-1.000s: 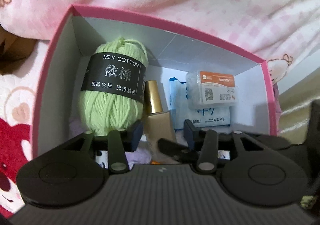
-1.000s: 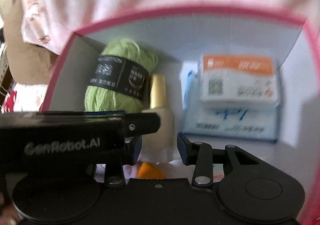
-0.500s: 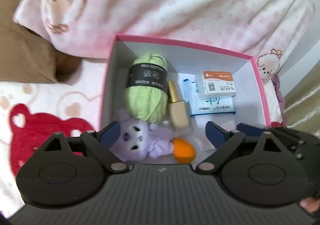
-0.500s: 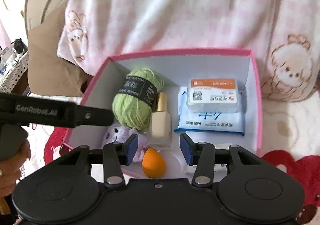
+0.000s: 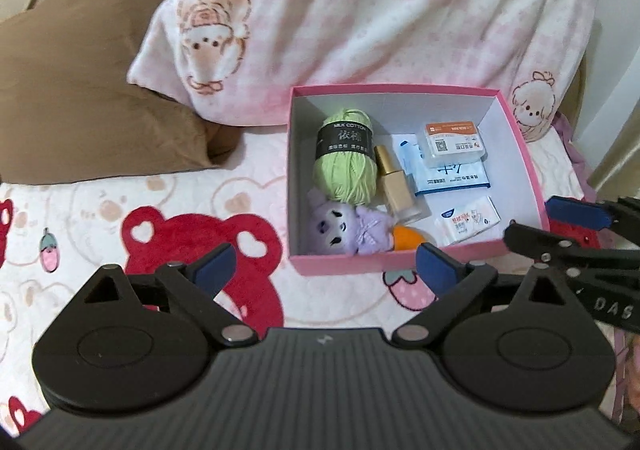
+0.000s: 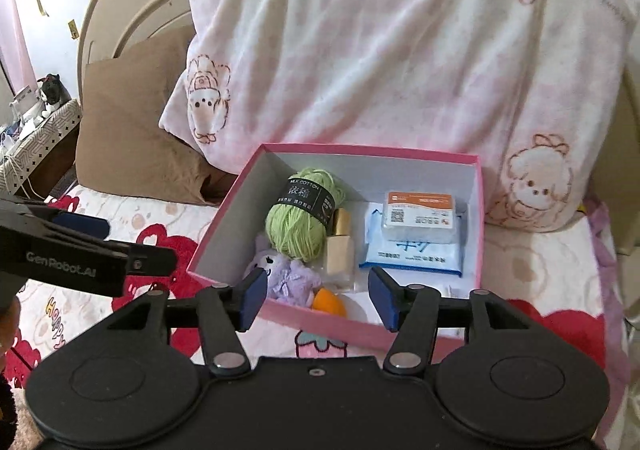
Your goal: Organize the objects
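- I have the left tool above the bed sheet in front of the pink box; its jaws have just been opening and now stand wide, with nothing between them.
- My right tool sits over the near edge of the box, its jaws about half apart after opening just now, and empty; the plush and the sponge only show through the gap from below.
- In the left wrist view the right tool's blue pad and black arm reach in at the right edge, beside the box's near right corner.
- The box rests on the bed against a pink-and-white blanket, with a brown pillow off to its left.
- Inside, the green yarn ball with its black band lies at the back left.
- The gold-capped bottle lies just right of the yarn, cap toward the far wall.
- A clear box with an orange label sits on top of a blue-and-white wipes pack at the back right.
- A small tissue packet lies near the front right.
- The purple plush toy lies at the front left, touching the yarn, with the orange sponge just beside it.
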Available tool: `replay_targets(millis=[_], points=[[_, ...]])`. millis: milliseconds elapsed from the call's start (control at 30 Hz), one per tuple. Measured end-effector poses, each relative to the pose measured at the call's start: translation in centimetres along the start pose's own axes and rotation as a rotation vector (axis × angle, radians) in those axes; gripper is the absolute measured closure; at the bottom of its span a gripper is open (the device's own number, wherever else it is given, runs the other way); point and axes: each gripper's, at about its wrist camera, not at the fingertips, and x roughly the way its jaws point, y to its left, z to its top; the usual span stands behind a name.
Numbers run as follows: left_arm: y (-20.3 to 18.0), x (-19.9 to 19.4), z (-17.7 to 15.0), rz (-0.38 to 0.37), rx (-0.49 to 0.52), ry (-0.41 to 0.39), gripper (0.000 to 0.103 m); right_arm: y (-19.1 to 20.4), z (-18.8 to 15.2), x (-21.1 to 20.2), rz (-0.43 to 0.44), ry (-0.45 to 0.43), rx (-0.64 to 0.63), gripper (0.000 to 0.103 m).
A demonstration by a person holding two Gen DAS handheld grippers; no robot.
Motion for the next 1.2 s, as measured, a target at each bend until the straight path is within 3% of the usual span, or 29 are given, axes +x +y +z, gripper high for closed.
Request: replay_targets(millis=[233, 567, 733, 967, 1200], points=[[0.3, -2.8, -3.1, 0.003, -0.015, -0.016, 0.004, 0.1, -2.0, -2.8, -0.053, -0.013, 0.033, 0.036], [1.2, -3.0, -7.0, -0.03, -0.041, 0.005, 0.004, 0.9, -4.7, -4.9, -0.131, -0.005, 0.04, 0.029], [1.5, -2.3, -7.8, 0.002, -0.02, 0.027, 0.004, 1.3, -5.9, -4.8, -0.178, 0.016, 0.046, 0.026], [2.0, -1.9, -8.9, 0.002, -0.026, 0.041, 0.004, 1.7, -6.7, -4.5, -0.232, 0.04, 0.059, 0.014], [2.4, -1.5, -9.4, 0.017, -0.052, 0.06, 0.004, 2.1, -6.9, -4.6, -0.275, 0.076, 0.102, 0.012]])
